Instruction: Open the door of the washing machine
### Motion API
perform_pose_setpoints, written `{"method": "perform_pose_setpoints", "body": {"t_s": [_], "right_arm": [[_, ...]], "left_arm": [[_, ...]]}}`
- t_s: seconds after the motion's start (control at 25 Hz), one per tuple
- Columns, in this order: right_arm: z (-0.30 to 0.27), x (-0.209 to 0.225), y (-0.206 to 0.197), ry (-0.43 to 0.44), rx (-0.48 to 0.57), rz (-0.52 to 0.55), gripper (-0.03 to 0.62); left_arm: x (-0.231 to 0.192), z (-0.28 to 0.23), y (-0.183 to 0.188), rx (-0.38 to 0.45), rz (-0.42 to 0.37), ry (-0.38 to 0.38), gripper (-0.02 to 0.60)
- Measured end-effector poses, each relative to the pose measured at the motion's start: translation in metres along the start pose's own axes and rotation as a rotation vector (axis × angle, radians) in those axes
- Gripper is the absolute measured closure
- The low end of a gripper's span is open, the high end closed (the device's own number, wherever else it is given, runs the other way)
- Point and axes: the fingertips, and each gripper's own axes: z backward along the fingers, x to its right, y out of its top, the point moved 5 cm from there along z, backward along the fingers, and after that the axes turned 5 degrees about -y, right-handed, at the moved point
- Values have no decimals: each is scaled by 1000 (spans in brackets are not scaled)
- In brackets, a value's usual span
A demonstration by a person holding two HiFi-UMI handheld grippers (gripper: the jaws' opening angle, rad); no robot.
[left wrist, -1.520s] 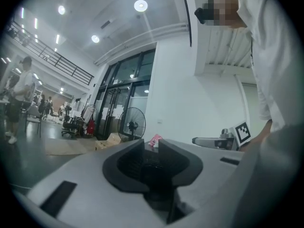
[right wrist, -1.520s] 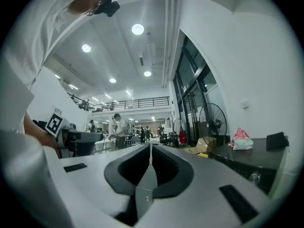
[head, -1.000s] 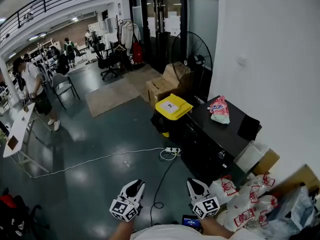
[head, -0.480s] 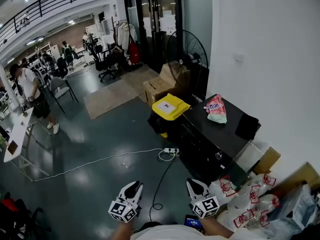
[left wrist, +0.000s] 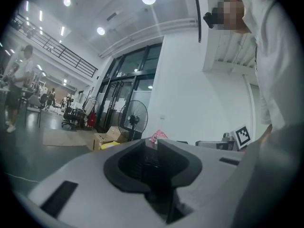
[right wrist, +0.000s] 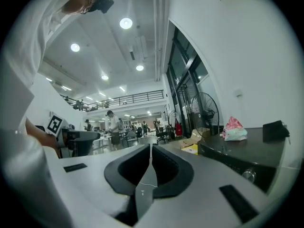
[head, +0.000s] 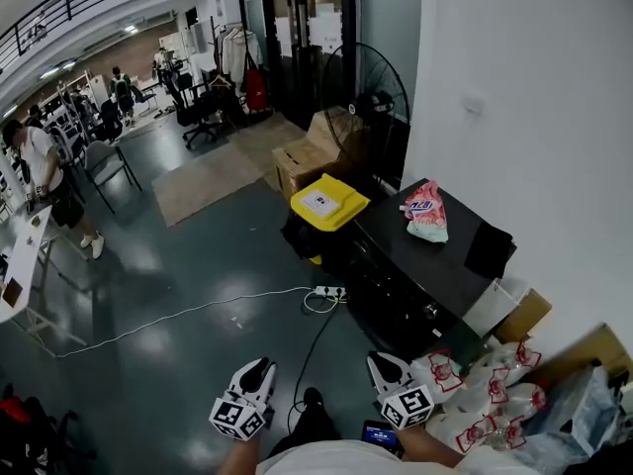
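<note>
The left gripper (head: 255, 369) has its jaws slightly apart with nothing between them. The right gripper (head: 381, 362) has its jaws closed together, empty. The black washing machine (head: 410, 265) stands ahead and to the right of both grippers, well apart from them, with a pink bag (head: 425, 211) on top.

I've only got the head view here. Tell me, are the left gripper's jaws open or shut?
Observer: The left gripper has its jaws slightly apart, with nothing between them.
Operator: And the right one?
Observer: The right gripper has its jaws together, empty.
Operator: Where is the left one pointing?
Observer: The pink bag on the washing machine shows just above its jaw gap, so it points roughly that way.
</note>
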Motion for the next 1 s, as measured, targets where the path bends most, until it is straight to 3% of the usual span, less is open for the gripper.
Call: {"method": "perform_pose_setpoints", "body": {"t_s": [0.36,0.6,0.72,1.0], "right_arm": [[-118,44,43,-1,23,59,554],[-183,67,64,-50,43,76,554],[-214,73,62,-66,52,78,554],[-244,99,49,-127,13,102,554]], "left_arm": [[-86,-99,29,37,-12,-47,499],[-143,-151,54,66,-29,-95,499],[-171,-176,50,58,-39,-129,499],[-212,-224,16,14,50,-152,499]]}}
